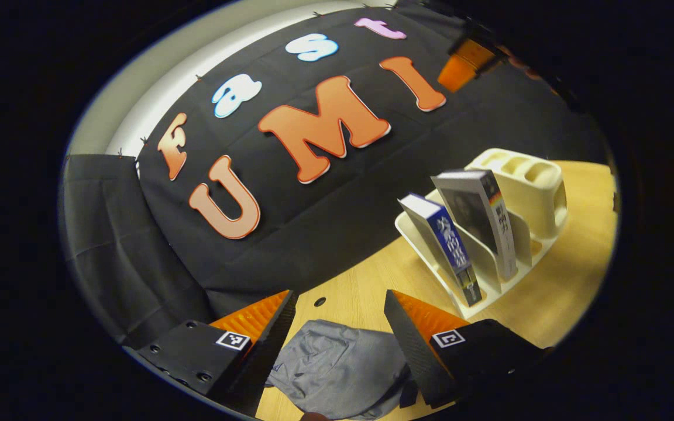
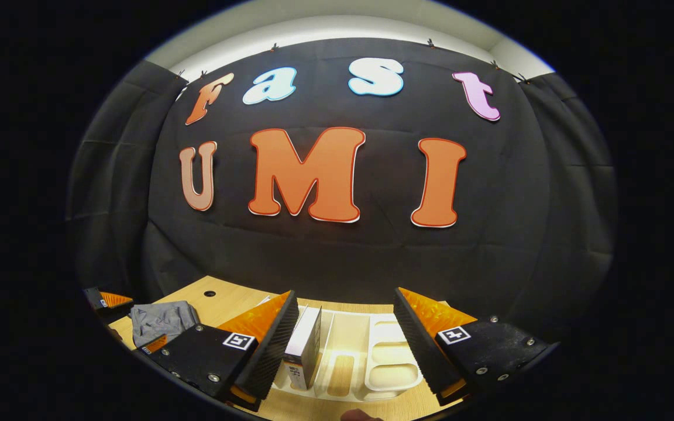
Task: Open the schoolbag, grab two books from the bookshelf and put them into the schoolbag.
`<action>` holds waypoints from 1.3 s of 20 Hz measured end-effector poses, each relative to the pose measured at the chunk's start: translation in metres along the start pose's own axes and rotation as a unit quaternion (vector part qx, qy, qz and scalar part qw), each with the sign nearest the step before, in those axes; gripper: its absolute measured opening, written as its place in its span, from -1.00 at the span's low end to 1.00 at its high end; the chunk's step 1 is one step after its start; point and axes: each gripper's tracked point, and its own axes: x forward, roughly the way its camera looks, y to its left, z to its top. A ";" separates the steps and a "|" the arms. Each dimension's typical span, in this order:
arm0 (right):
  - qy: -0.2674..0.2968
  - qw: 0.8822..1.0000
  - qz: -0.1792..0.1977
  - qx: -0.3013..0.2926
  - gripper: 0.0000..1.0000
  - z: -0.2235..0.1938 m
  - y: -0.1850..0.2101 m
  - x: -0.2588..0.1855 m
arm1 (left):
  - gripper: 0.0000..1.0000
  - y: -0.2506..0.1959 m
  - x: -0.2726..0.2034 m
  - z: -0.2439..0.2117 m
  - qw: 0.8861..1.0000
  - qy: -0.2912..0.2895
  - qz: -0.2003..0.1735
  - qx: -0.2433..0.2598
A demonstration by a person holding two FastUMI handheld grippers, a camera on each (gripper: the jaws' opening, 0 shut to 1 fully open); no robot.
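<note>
In the left gripper view the grey schoolbag (image 1: 343,368) lies slumped on the wooden table (image 1: 360,280), just beyond and below my open left gripper (image 1: 340,298). To its right a cream bookshelf (image 1: 533,187) holds a blue book (image 1: 448,242) and a grey-covered book (image 1: 483,216), both leaning in their slots. High above the shelf is part of the right gripper (image 1: 466,58). In the right gripper view my right gripper (image 2: 346,295) stands open over the bookshelf (image 2: 389,368), with one book (image 2: 305,348) by its left finger. The schoolbag (image 2: 161,321) lies far left, beside the left gripper (image 2: 106,299).
A small round hole (image 1: 319,302) sits in the tabletop near the black cloth wall. Bare wood runs in front of and to the right of the bookshelf. The shelf's back end has several cup-like compartments (image 1: 518,166).
</note>
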 end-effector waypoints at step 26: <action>0.024 0.999 -0.021 0.006 0.94 -0.036 -0.053 -0.013 | 0.87 -0.028 0.001 -0.154 0.965 0.168 0.045 0.198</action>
